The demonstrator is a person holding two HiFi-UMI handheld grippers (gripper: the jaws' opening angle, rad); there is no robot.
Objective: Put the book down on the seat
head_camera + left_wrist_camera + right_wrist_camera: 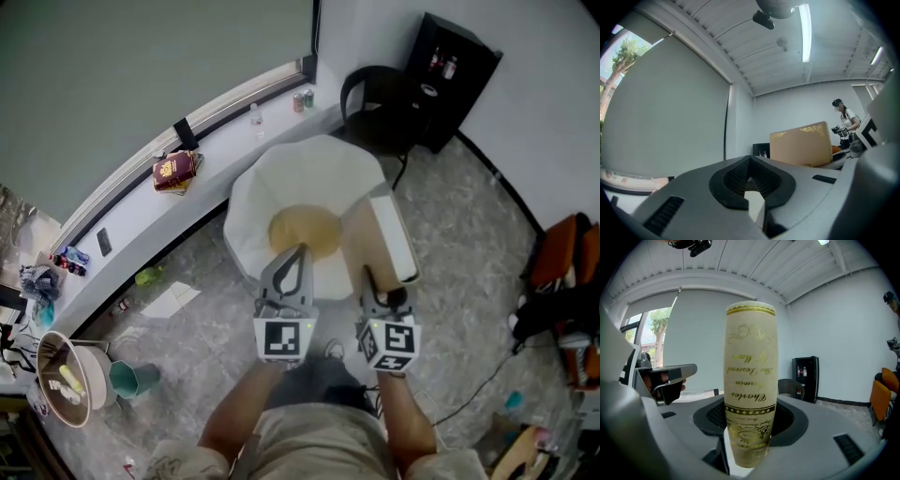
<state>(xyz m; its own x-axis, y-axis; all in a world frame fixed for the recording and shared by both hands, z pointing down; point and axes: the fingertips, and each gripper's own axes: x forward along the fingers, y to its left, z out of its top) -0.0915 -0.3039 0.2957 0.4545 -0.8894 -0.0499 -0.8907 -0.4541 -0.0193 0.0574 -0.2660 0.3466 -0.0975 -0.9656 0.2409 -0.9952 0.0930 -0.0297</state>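
- Left tongs point(298, 255), in the head view, have their jaws drawn together to a point with nothing between them. They reach over the front edge of the white seat point(251, 211).
- Just beside them, the right tongs point(382, 284) are clamped on the near end of the book point(367, 234). It shows a tan cover and a white page edge and stretches away over the seat's right side. Whether it touches the seat cannot be told from here.
- The seat has a yellowish patch point(305, 230) in its middle. Behind it stand a black chair point(370, 103) and, in the corner, a black cabinet point(455, 70).
- A ledge point(220, 131) along the window carries a red packet point(175, 172) and a clear bottle point(255, 114). A teal cup point(131, 378) sits on the floor at the left.
- In the left gripper view the jaws meet at their tips and grip nothing; only a sliver of pale surface shows through the gap behind them. The book stands off to the right, its tan cover trimmed with gold corner ornaments. A person point(843, 119) stands well behind it.
- In the right gripper view the book stands upright between the jaws, spine towards the camera, its gold lettering upside down. The pads press on both covers. The left tongs show at the left, held in a hand point(648, 381), and the cabinet and chair are at the right.
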